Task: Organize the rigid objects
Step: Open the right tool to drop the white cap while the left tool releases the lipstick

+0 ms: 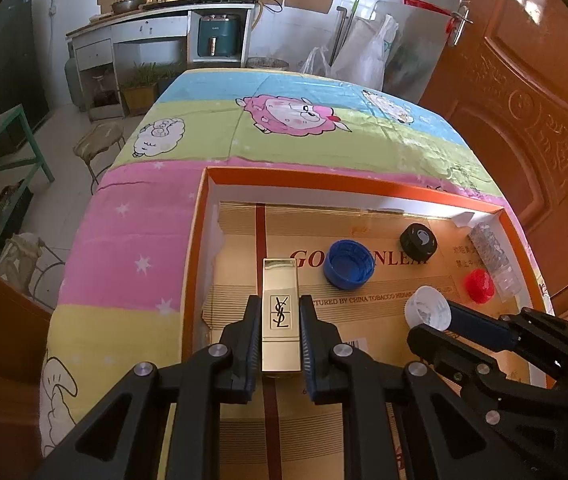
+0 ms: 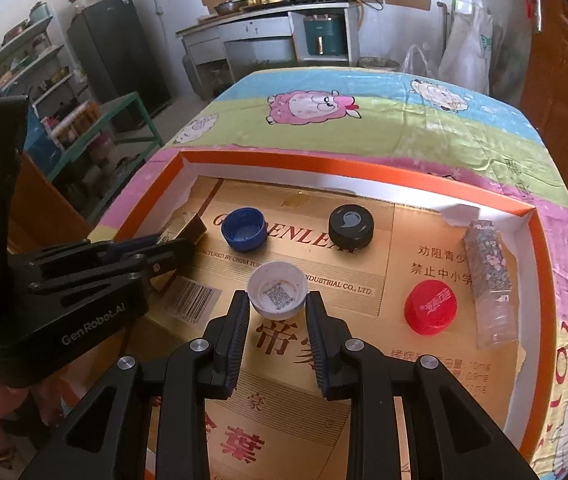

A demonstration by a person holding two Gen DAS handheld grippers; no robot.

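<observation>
My left gripper (image 1: 280,304) is shut on a gold lipstick case (image 1: 280,312) with a black logo, held over the left part of the orange-rimmed box (image 1: 324,178). My right gripper (image 2: 277,298) is shut on a white bottle cap (image 2: 277,289), open side up, over the box's gold cardboard floor. In the left wrist view that white cap (image 1: 428,307) shows at the right between the right gripper's fingers. In the box lie a blue cap (image 2: 243,228), a black cap (image 2: 351,226), a red cap (image 2: 430,308) and a clear patterned tube (image 2: 490,276) by the right wall.
The box sits on a table with a cartoon sheep cloth (image 1: 284,120). A brown door (image 1: 524,100) stands at the right. A stool (image 1: 97,142) and a green rack (image 2: 95,136) stand on the floor at the left; a kitchen counter (image 2: 267,20) lies beyond.
</observation>
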